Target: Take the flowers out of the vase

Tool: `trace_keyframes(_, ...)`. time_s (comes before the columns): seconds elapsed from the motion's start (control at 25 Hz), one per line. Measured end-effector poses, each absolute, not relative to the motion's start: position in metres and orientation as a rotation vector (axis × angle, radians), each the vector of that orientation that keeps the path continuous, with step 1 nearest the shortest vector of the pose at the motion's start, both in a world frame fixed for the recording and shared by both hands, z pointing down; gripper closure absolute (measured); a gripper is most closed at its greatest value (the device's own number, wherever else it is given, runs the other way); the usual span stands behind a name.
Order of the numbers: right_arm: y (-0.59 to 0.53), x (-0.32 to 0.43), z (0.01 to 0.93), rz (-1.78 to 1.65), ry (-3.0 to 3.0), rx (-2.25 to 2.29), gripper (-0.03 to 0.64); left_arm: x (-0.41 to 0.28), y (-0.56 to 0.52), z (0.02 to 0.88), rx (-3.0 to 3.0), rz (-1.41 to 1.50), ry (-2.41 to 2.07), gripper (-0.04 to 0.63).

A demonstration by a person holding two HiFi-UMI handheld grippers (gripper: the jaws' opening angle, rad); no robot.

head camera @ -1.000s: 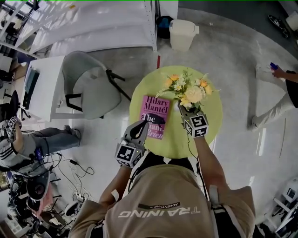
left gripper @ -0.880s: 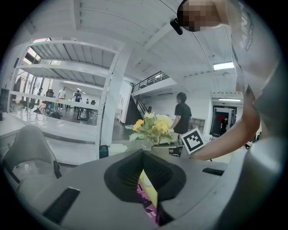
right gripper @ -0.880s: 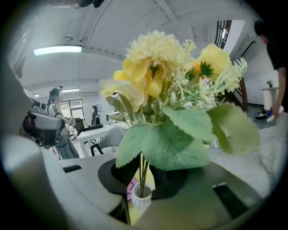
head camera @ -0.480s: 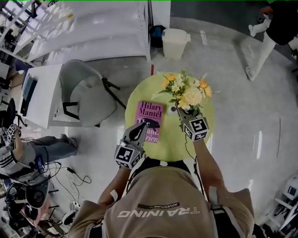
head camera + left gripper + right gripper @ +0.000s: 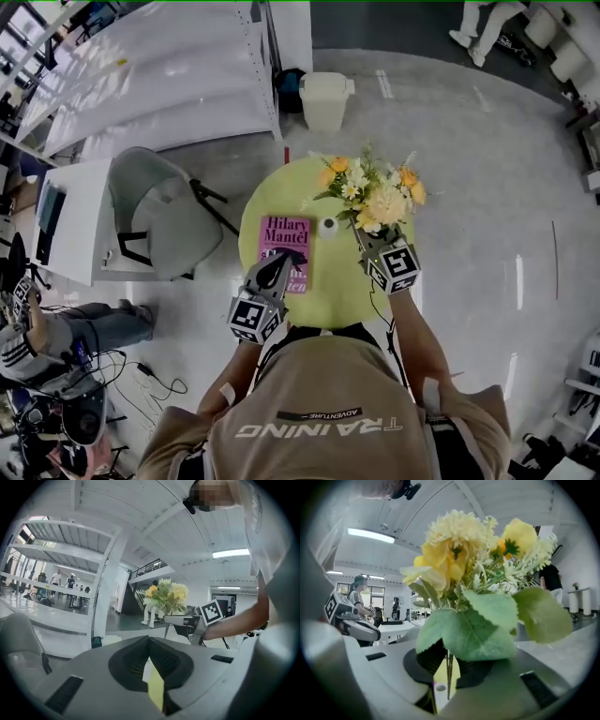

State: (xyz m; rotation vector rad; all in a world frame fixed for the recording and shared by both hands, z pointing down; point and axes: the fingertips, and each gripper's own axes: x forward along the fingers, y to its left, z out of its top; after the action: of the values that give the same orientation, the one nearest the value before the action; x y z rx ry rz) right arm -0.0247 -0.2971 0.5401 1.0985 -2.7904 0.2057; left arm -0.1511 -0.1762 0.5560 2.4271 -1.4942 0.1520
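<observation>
Flowers hang clear of the vase, which stands at their 8 o'clock on the worktop. The right gripper fingers, just closing tighter, clamp the stems, sparing the blooms. The left gripper fingers are together and empty.

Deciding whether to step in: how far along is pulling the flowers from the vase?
Done: the flowers are clear of the vase, which stands empty on the table. In hand: the right gripper holds the stems, its fingers just closing tighter; the left gripper is empty. Left: probably only setting the flowers down.
</observation>
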Motion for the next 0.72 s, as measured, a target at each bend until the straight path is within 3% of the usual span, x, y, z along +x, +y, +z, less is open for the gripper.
trace_keyframes(0.72,-0.244,0.066,0.684,0.814,-2.461,1.163,0.563,-0.111,-0.185,0.559,2.464,0.213,-1.38,0.589)
